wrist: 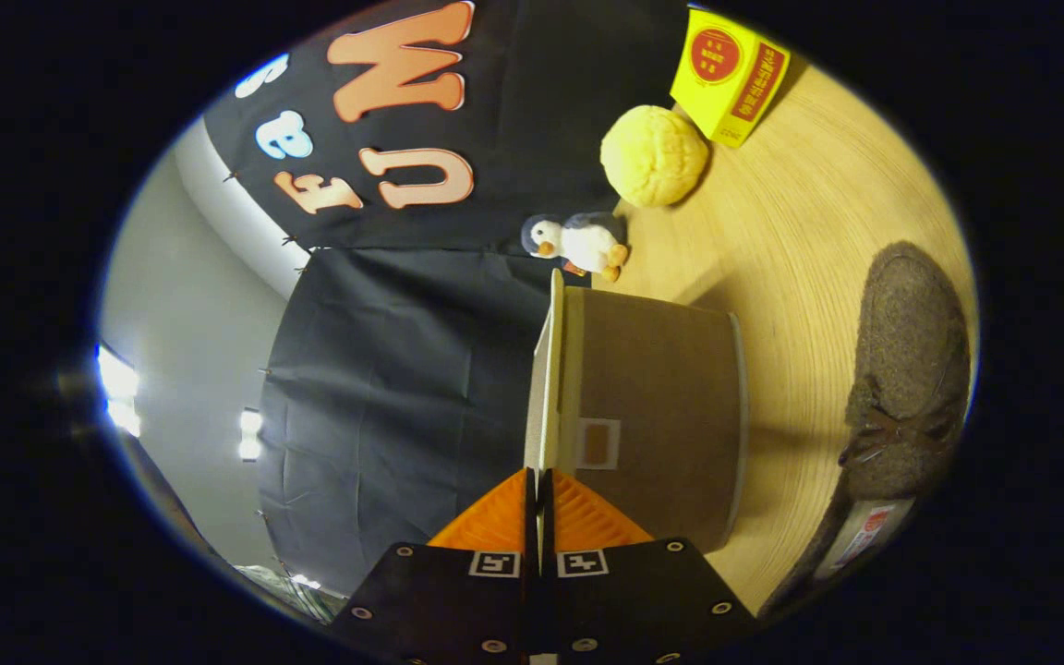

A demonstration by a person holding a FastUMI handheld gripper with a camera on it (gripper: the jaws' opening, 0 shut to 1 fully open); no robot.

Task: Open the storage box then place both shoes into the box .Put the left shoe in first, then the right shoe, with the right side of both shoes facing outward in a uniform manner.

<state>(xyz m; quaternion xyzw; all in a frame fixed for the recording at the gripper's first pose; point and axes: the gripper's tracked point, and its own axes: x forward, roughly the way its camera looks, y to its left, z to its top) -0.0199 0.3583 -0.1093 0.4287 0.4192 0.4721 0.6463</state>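
Wooden table (828,212) with box (652,406), shoe (906,369), penguin toy (583,242), yellow ball (654,155), carton (729,74).

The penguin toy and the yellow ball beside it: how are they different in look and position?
The penguin toy is grey and white with orange beak and feet; the yellow ball is one pale yellow colour, round and bumpy. The penguin toy is smaller and lies next to the storage box, whose lid the gripper pinches; the yellow ball sits beyond, beside the yellow carton. Both rest on the wooden table.

Yellow carton (728,76) bears a red round emblem, its print too small to read
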